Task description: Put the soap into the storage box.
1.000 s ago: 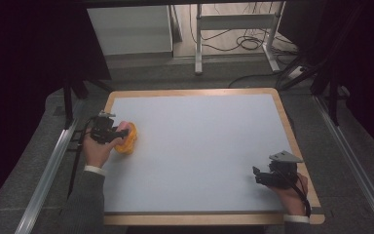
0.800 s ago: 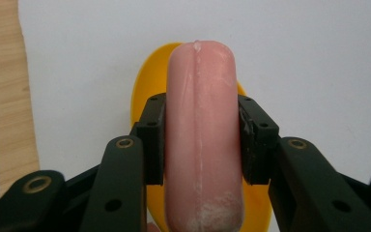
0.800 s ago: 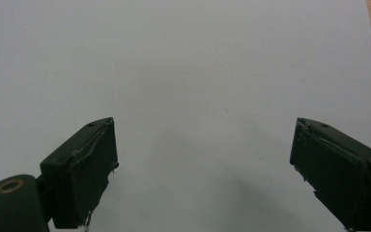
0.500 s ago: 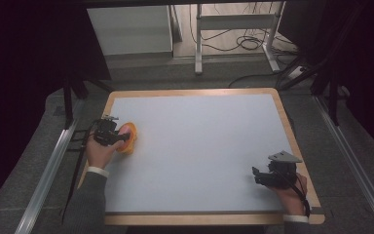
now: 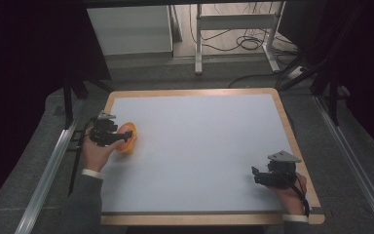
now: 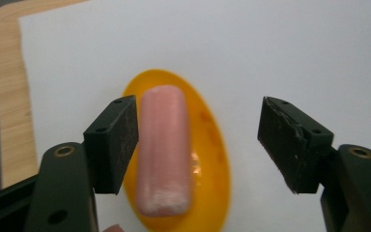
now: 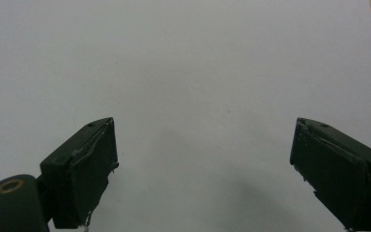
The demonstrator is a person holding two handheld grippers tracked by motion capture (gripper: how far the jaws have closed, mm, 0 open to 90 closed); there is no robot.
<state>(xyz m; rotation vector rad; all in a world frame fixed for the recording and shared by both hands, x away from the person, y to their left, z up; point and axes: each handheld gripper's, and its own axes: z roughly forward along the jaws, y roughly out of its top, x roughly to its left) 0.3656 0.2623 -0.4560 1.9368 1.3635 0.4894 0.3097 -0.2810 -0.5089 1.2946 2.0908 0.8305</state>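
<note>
White tabletop [image 5: 199, 146] with wooden rim. Right gripper [image 5: 260, 176] at 4 o'clock, jaws wide apart over bare surface. Left gripper [image 5: 121, 137] at 9 o'clock, jaws spread above orange dish [image 6: 207, 145] holding pink sausage [image 6: 163, 150].

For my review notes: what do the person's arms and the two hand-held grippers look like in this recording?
Both forearms wear dark grey sleeves with white cuffs at the wrists. The left hand-held gripper and the right hand-held gripper are black, each with two blocky, flat-faced jaws and brass-coloured rings at the jaw pivots. Each carries a grey three-cornered plate on top. A dark cable trails from each.
</note>
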